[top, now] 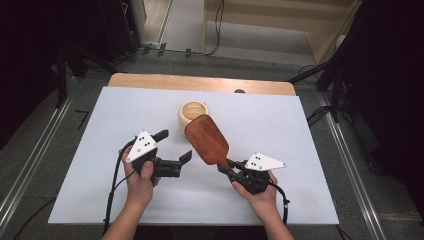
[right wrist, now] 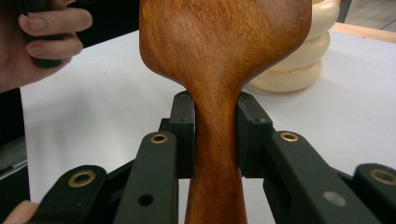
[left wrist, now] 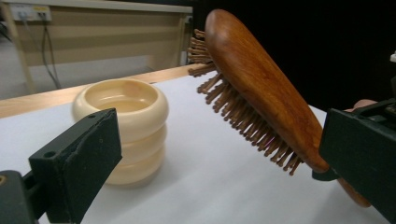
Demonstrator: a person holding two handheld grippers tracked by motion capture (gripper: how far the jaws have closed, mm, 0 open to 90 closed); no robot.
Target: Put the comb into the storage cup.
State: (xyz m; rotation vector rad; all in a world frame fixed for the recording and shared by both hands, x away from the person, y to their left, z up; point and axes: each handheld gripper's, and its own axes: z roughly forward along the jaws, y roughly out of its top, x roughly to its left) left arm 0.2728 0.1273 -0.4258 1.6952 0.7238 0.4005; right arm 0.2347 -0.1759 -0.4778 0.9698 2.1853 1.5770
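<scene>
A brown wooden hairbrush (top: 207, 137) is held off the table with its smooth back up and its bristles (left wrist: 243, 116) facing down. My right gripper (top: 226, 167) is shut on the hairbrush handle (right wrist: 217, 140), both jaws pressing its sides. The brush head reaches toward a cream ribbed cup (top: 193, 113) standing upright behind it; the cup (left wrist: 126, 126) looks empty inside. My left gripper (top: 173, 145) is open to the left of the brush, nothing between its jaws. In the right gripper view the cup (right wrist: 299, 60) sits behind the brush head.
The white tabletop (top: 125, 110) has a wooden strip (top: 200, 82) along its far edge. A hand (right wrist: 32, 46) holding the left gripper appears at the upper left of the right gripper view. Cables and dark stands lie on the floor beyond the table.
</scene>
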